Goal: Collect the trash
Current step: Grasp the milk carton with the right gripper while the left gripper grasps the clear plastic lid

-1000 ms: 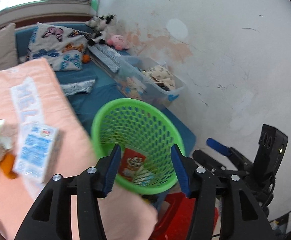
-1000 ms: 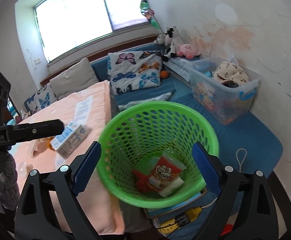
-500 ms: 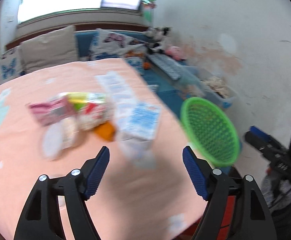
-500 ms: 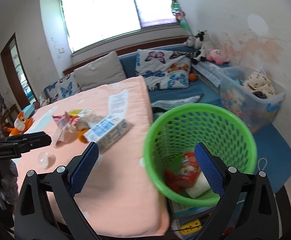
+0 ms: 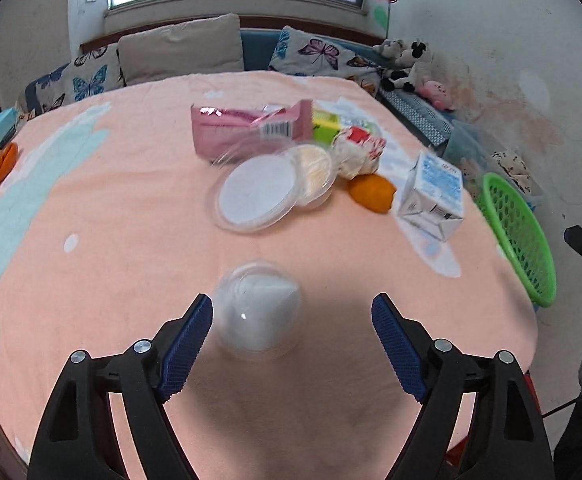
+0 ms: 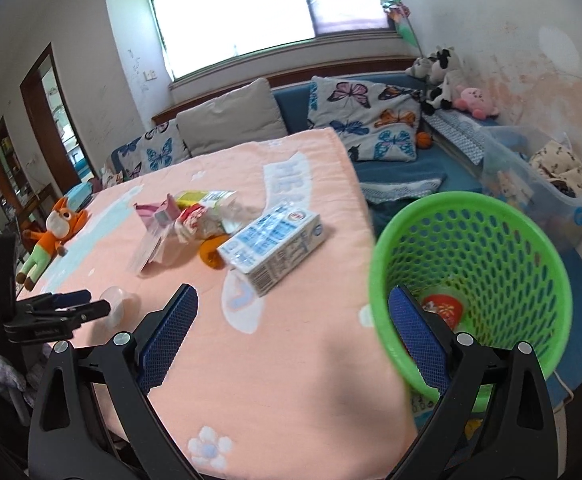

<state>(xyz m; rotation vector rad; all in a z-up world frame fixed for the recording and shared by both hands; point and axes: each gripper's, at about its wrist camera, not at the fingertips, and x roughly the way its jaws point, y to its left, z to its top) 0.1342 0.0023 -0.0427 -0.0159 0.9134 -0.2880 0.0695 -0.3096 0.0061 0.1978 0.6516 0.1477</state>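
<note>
My left gripper (image 5: 292, 309) hangs low over the peach tablecloth (image 5: 131, 280), its jaws opening. A clear dome cup (image 5: 257, 312) lies between them, close to the left finger, and the pads do not press on it. Farther back lies a trash pile: a pink packet (image 5: 247, 128), a clear round tub with a lid (image 5: 259, 194), a crumpled wrapper (image 5: 357, 152), an orange scrap (image 5: 373, 194) and a milk carton (image 5: 433, 196). The green basket (image 6: 471, 280) stands off the table's right edge and holds a red packet (image 6: 443, 306). My right gripper (image 6: 293, 300) is open and empty, its right finger in front of the basket's wall.
An orange plush toy (image 6: 55, 232) lies at the table's far left edge. Behind the table runs a blue sofa with butterfly cushions (image 6: 371, 120). A clear storage bin (image 6: 551, 184) stands by the right wall. The left gripper (image 6: 87, 306) shows at the left of the right wrist view.
The left gripper swung from above the basket to the table, came down around the clear cup and spread its jaws wider. The right wrist view turned left, so the basket slid right.
</note>
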